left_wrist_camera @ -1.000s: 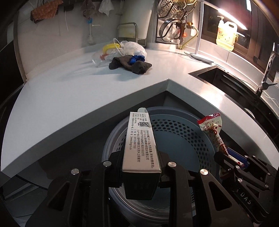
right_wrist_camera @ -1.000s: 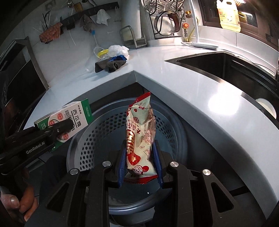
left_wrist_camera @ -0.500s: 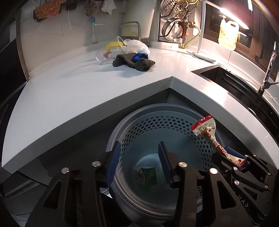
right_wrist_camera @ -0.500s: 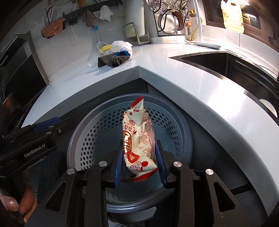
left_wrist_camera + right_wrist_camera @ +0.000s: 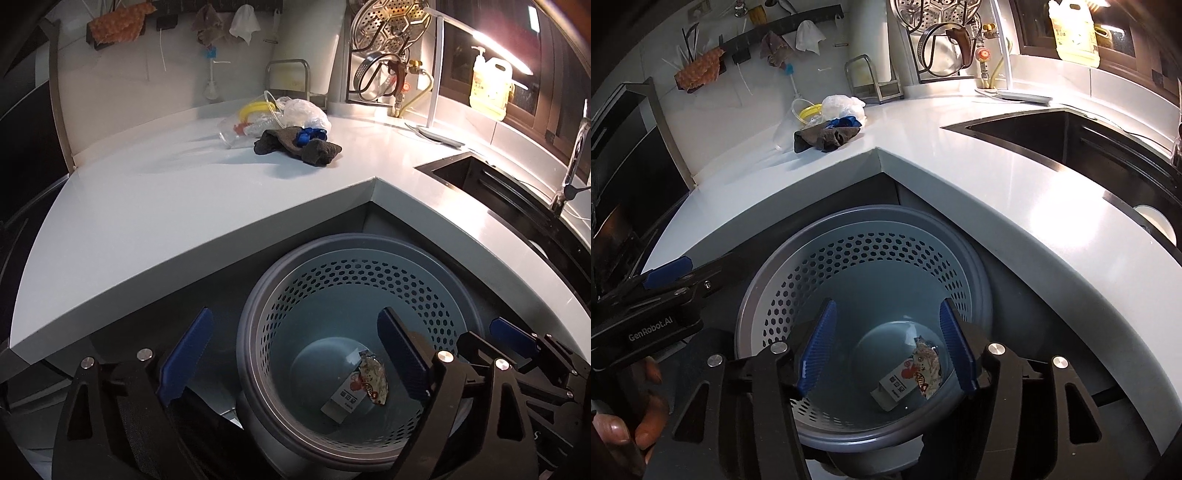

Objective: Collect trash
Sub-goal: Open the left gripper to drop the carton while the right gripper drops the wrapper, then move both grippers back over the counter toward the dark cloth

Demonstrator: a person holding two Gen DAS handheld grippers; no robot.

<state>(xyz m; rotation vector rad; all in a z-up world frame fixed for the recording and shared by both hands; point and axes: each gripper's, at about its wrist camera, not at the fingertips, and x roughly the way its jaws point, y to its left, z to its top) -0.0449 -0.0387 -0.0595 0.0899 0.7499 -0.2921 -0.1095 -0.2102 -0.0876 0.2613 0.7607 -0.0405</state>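
Two bits of trash are already in the perforated bin [image 5: 354, 295] — a small carton [image 5: 341, 400] and a snack wrapper [image 5: 373, 380] lying together on its bottom. Both the left gripper [image 5: 295, 354] and right gripper [image 5: 886, 347] hang over the bin, jaws opening with nothing between them. Looks like the plastic cup [image 5: 245, 123] and crumpled bag [image 5: 304, 112] back on the bench [image 5: 147, 206] are what's left — plus maybe the dark cloth [image 5: 295, 146].
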